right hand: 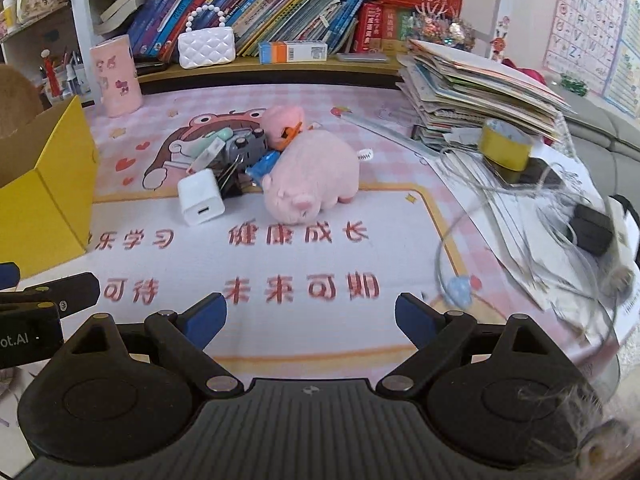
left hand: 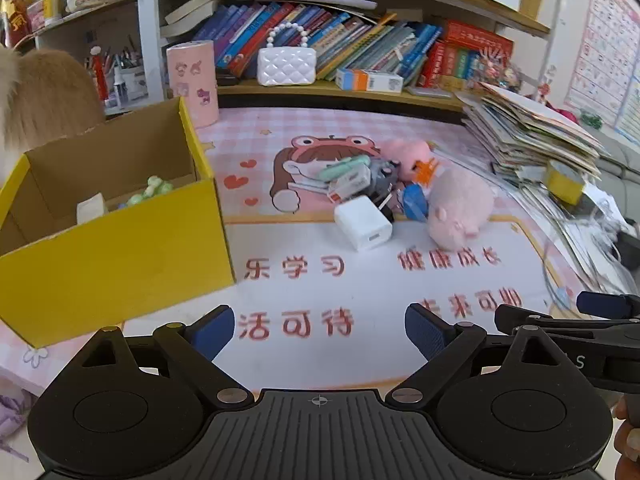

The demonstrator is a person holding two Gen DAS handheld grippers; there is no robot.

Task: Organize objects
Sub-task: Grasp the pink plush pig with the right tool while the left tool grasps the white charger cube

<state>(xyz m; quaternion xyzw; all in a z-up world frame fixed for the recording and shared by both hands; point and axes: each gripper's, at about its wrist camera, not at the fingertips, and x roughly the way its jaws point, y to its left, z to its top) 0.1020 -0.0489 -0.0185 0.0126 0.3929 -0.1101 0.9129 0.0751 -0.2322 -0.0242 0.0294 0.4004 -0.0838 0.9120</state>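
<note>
A heap of small objects lies mid-mat: a white charger cube [left hand: 363, 222] [right hand: 201, 202], a pink plush pig [left hand: 460, 208] [right hand: 312, 174], a smaller pink plush with an orange beak [left hand: 412, 158] [right hand: 284, 124], a blue item [left hand: 414, 200], a mint-green item [left hand: 340, 169] and dark gadgets. An open yellow cardboard box [left hand: 116, 256] [right hand: 52, 184] stands on the left and holds a green toy [left hand: 152, 188] and a white item. My left gripper [left hand: 320, 330] is open and empty, near the mat's front. My right gripper [right hand: 310, 320] is open and empty, beside it.
A pink printed mat [left hand: 320, 280] covers the desk. A pink cylinder [left hand: 194, 80] and a white pearl-handled purse [left hand: 286, 64] stand at the back under bookshelves. A tall stack of books and papers [right hand: 472, 88], a yellow tape roll [right hand: 506, 148] and cables [right hand: 520, 232] crowd the right.
</note>
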